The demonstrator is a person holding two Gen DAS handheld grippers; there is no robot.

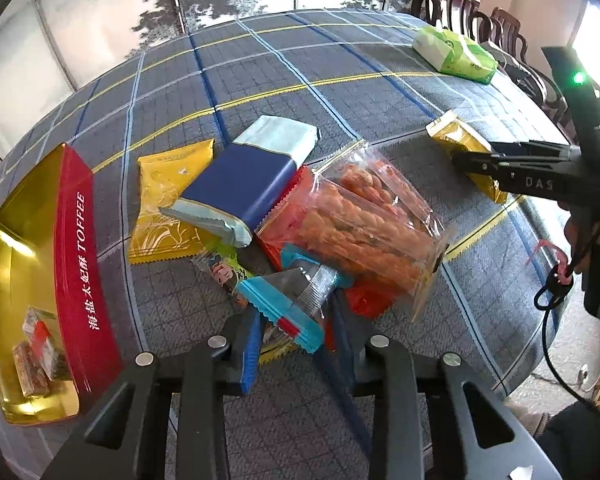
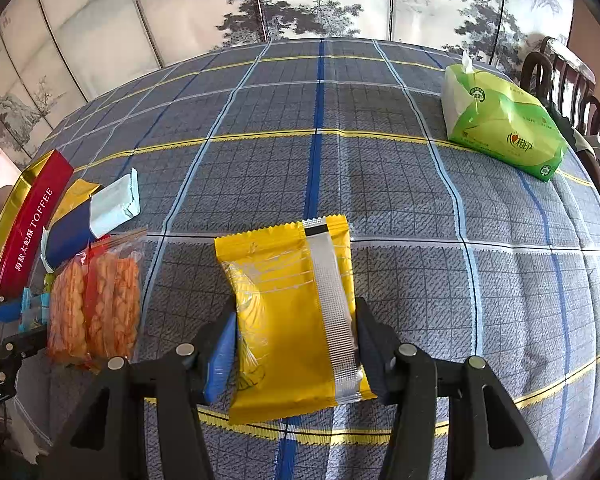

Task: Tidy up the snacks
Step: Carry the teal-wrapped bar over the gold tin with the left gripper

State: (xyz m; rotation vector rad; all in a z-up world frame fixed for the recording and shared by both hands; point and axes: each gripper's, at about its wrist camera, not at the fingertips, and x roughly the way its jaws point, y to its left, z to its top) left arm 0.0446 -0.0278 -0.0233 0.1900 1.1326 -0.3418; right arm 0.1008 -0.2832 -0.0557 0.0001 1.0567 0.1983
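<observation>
Pale folding screen (image 2: pixel 300 4) painted with ink pines, dark wooden chairs (image 1: pixel 464 12) at right, daylight

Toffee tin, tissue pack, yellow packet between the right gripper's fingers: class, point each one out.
Toffee tin (image 1: pixel 78 264), left wrist view, red side wall.
Tissue pack (image 2: pixel 504 132), right wrist view, green top face.
Yellow packet (image 2: pixel 288 320), right wrist view, wrapper's middle.

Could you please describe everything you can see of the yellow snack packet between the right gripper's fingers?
The yellow snack packet is a glossy foil pillow pouch with crimped, zigzag-cut ends and a silver back seam strip facing up. It lies flat on the checked tablecloth, apart from the other snacks, with the right gripper closed on its sides.
</observation>
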